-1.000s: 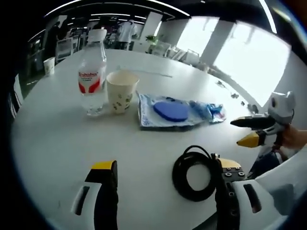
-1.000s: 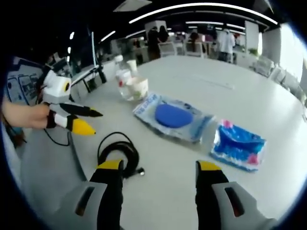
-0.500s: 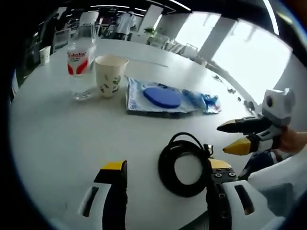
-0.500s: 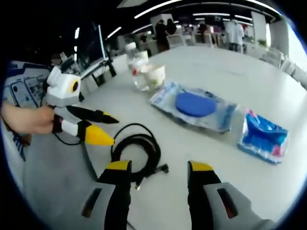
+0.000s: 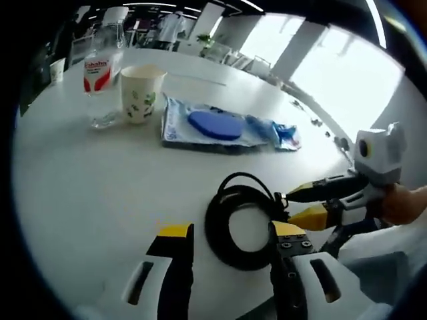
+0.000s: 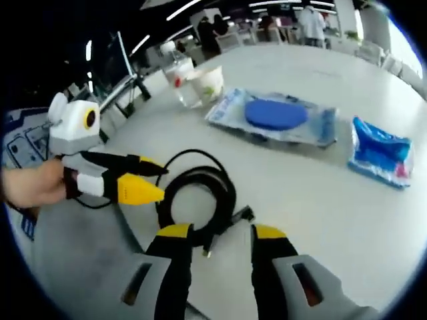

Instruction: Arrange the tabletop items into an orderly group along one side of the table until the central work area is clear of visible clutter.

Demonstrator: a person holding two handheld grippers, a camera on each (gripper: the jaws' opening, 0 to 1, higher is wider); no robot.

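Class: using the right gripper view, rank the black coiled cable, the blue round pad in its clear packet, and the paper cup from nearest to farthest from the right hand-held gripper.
1. Black coiled cable: just ahead of the right hand-held gripper.
2. Blue round pad: mid-table, ahead and right.
3. Paper cup: far side, beside the water bottle.
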